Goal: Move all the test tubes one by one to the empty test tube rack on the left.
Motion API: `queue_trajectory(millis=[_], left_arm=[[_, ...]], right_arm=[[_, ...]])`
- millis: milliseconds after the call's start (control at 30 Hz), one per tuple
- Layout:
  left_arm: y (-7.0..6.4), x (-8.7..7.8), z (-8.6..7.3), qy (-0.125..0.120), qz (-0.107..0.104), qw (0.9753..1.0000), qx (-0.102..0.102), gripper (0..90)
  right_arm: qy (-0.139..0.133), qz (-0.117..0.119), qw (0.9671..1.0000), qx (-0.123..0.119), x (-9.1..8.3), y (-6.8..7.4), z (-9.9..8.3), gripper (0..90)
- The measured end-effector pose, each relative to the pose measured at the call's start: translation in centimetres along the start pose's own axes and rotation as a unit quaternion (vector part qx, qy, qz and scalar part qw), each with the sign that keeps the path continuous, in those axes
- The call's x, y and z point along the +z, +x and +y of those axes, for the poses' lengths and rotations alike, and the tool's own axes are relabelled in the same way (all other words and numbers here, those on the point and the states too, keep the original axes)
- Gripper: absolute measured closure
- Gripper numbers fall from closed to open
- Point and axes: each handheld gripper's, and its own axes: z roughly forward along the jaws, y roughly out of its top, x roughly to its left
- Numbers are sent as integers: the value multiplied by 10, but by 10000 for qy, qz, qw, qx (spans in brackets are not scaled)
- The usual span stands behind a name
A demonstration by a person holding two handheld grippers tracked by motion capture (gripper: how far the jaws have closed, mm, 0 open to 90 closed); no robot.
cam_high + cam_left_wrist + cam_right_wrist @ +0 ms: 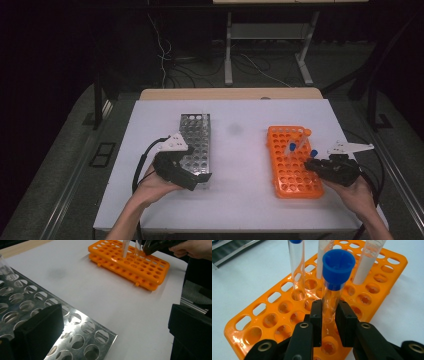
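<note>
Right gripper (328, 315): jaws are pinched on a clear tube with a blue cap (334, 287), gripped on the glass below the cap. The tube is held upright over the orange rack (274, 315), its lower end at the rack's holes (whether it is seated in one cannot be told). In the high view the right gripper (314, 165) is seen at the right edge of the orange rack (292, 172), with the capped tube (313, 154) at its tips.

Other tubes are stood in the same rack: a second blue-capped tube (296, 267) and two wider white-filled tubes (369, 262) behind.

Left gripper (200, 179): parked at the near end of the metal rack (197, 137), jaws spread wide, nothing between them. In the left gripper view one jaw is seen over the metal rack (82, 327), the other over the white table (120, 305).

Racks are well apart on the table.
</note>
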Motion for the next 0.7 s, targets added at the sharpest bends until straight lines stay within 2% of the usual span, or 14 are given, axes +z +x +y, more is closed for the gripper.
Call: queue_trajectory(millis=[367, 600, 700], left_arm=[[-9, 1, -5, -9, -94, 9999, 43, 0], [-11, 3, -4, 61, -133, 9999, 86, 0], [-11, 2, -3, 67, -140, 9998, 87, 0]], right_arm=[[-18, 14, 10000, -72, 4, 0, 2, 764], [-259, 22, 9996, 65, -8, -1, 7, 765], [-321, 45, 9995, 50, -16, -1, 13, 765]])
